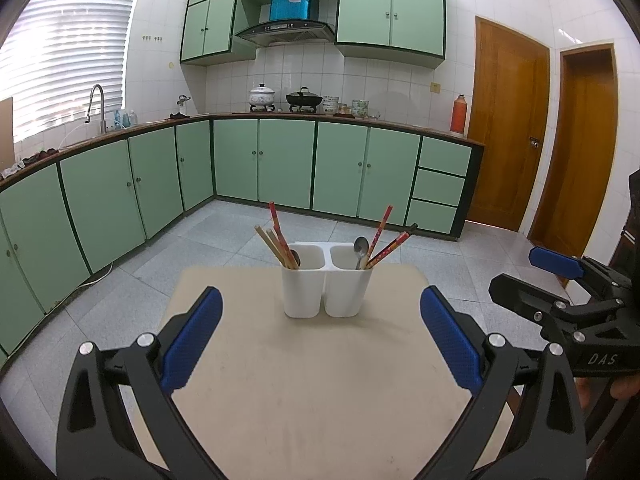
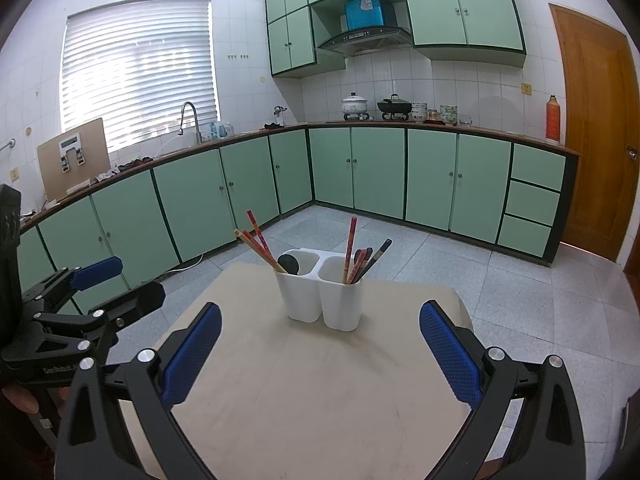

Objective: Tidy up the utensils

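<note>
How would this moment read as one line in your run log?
left gripper: open, empty | right gripper: open, empty | utensil holder: on table, chopsticks and spoon inside

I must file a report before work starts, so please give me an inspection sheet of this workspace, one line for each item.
Surface: beige table, bare apart from the holder.
Job's things: white two-cup utensil holder; chopsticks and a spoon stand in the cups.
Clutter: nothing seen on the table.
Grippers: left gripper and right gripper both open, holding nothing.
Cables: a white cord on the floor by the cabinets.
Surroundings: green cabinets, pots on the counter, wooden doors.
</note>
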Motion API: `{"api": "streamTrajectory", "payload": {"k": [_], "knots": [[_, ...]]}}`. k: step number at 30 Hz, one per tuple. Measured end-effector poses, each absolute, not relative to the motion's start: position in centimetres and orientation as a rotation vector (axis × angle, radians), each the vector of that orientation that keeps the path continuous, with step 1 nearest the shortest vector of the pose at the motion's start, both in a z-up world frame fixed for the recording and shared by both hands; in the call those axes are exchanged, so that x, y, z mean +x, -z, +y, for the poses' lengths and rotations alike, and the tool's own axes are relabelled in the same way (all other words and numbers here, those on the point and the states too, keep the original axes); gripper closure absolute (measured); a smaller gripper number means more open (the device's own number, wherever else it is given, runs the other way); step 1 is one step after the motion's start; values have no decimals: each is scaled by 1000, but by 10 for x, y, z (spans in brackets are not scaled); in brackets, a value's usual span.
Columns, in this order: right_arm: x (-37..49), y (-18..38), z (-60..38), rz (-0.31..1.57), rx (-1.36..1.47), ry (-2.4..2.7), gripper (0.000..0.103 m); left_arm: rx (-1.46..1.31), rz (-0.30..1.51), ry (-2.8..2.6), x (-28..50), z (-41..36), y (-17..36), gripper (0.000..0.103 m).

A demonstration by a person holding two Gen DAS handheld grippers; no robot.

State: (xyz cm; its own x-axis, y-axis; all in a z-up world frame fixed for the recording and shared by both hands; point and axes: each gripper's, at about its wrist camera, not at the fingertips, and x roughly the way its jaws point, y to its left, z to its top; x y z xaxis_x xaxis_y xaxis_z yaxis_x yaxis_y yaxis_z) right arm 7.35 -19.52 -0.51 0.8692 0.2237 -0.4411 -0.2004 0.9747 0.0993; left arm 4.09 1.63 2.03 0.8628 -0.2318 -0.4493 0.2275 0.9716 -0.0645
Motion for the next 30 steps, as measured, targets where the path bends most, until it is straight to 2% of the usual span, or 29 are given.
{"api": "streamTrajectory", "payload": {"k": [30], "knots": [[74,13,-191,476,51,-221,6,-14,483,240,44,17,-16,7]]}}
